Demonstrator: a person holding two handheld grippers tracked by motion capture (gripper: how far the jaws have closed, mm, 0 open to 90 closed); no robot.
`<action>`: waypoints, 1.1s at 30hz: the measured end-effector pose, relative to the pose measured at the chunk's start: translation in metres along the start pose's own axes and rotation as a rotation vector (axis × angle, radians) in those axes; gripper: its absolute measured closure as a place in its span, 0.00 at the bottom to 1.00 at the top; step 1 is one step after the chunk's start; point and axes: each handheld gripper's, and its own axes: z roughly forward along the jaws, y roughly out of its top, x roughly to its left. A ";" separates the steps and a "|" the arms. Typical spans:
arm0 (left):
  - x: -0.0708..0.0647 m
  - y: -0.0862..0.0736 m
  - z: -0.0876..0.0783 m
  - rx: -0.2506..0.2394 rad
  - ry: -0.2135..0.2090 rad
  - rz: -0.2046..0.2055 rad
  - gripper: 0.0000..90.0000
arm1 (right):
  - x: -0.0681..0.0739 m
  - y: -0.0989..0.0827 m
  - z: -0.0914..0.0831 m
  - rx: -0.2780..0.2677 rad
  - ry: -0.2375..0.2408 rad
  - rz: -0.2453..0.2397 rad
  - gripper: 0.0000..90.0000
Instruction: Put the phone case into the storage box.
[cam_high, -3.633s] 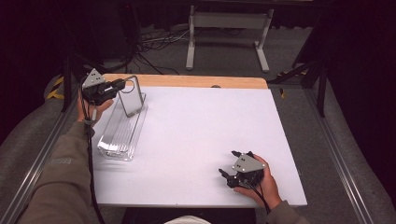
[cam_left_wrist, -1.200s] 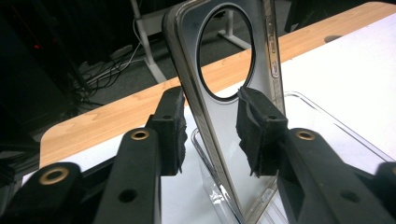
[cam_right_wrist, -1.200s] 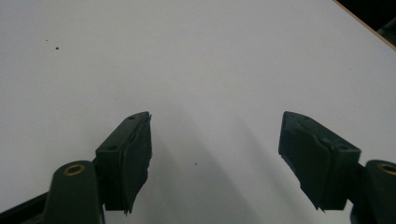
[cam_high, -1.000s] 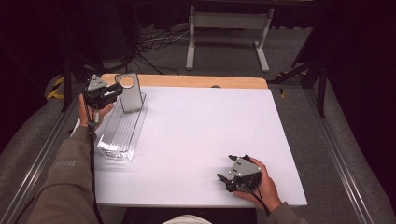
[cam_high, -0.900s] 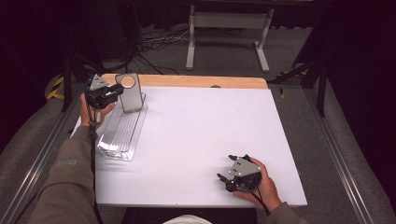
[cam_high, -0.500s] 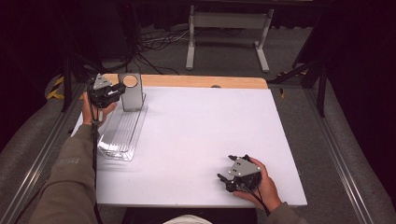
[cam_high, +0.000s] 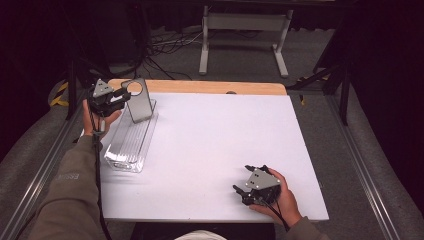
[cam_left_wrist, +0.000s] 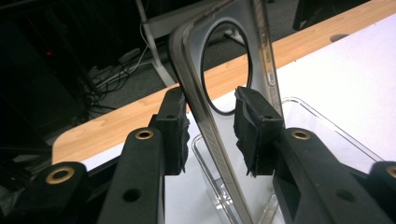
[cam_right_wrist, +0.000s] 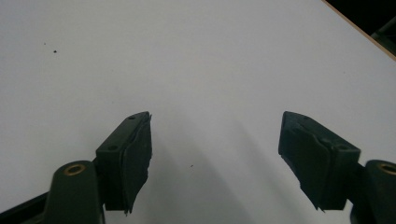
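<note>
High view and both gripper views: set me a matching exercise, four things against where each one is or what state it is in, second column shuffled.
Things:
1. left gripper
2. right gripper
3. phone case
4. clear tray

Places or states:
A. lies flat at the table's left side
B. stands on edge, tilted, in the tray's far end
C. open over bare white tabletop
D. pads at either side of the case, a gap showing at one pad

Pairs: 1-D, 2-C, 3-B, 4-A

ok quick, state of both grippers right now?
Left gripper: jaws just been opening, phone case between them, pads look off it.
Right gripper: open, empty, resting on the table.
</note>
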 end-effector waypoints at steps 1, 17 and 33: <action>0.000 0.001 -0.002 -0.004 -0.003 0.003 0.72 | 0.000 0.000 0.000 -0.004 -0.002 0.000 0.30; -0.017 0.009 -0.025 -0.077 -0.017 0.039 0.70 | -0.001 0.001 -0.003 -0.021 -0.018 0.005 0.30; -0.013 0.004 -0.018 -0.058 0.016 0.028 0.81 | -0.001 0.001 -0.003 -0.015 -0.011 0.004 0.30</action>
